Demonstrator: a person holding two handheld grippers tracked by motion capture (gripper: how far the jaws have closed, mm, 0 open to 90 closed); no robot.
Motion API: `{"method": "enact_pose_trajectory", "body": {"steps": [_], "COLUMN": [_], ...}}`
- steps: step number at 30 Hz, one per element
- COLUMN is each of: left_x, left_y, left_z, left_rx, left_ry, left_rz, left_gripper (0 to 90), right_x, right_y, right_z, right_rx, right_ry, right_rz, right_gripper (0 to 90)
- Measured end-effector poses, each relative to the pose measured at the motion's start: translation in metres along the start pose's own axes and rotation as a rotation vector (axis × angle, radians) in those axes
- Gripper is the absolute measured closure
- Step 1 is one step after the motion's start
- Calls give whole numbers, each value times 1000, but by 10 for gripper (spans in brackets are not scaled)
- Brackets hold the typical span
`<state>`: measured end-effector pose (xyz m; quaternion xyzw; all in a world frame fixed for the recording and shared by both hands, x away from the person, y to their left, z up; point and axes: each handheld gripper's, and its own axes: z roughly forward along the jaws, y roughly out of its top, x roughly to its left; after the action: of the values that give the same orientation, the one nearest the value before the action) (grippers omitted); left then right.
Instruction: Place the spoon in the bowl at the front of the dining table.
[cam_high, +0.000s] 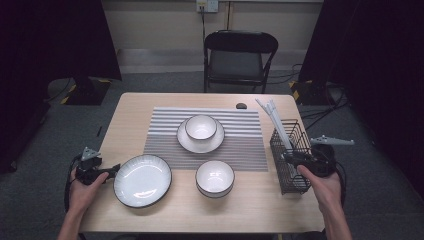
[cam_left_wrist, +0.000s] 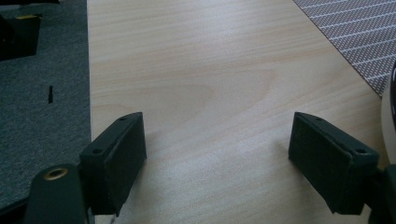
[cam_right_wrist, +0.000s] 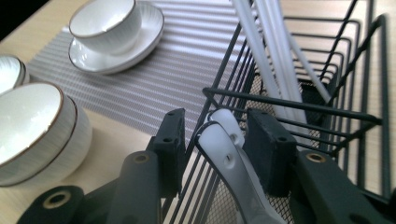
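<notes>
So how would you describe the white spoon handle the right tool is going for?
Start at the black wire basket on the table's right edge. Long white chopsticks lean out of its far end. The spoon handle is at the near end, short, flat, rounded, with holes, between the right tool's jaws.
</notes>
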<state>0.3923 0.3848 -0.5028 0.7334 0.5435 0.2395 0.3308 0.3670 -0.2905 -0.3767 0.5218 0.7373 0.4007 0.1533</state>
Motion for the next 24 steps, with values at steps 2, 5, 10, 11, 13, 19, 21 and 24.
{"method": "enact_pose_trajectory", "body": {"steps": [2,5,10,11,13,19,21,24], "left_x": [0,0,0,0,0,0,0,0], "left_y": [0,0,0,0,0,0,0,0], "left_z": [0,0,0,0,0,0,0,0], "left_rx": [0,0,0,0,0,0,0,0], "left_ry": [0,0,0,1,0,1,0,2], "left_rz": [0,0,0,1,0,2,0,2], "left_gripper": [187,187,186,187,187,187,187,187], "right_x": [-1,-4,-7,-6,-6,-7,-6,-5], "right_y": [2,1,1,2,2,5,7,6], "right_z": [5,5,4,4,3,0,-1,-1], "right_rx": [32,26,27,36,35,10,2,-1], "right_ry": [18,41,83,81,82,77,75,68], "right_rz": [-7,5,-11,-24,-32,-36,-32,-44], "right_gripper": [588,615,681,686,688,751,799,798]}}
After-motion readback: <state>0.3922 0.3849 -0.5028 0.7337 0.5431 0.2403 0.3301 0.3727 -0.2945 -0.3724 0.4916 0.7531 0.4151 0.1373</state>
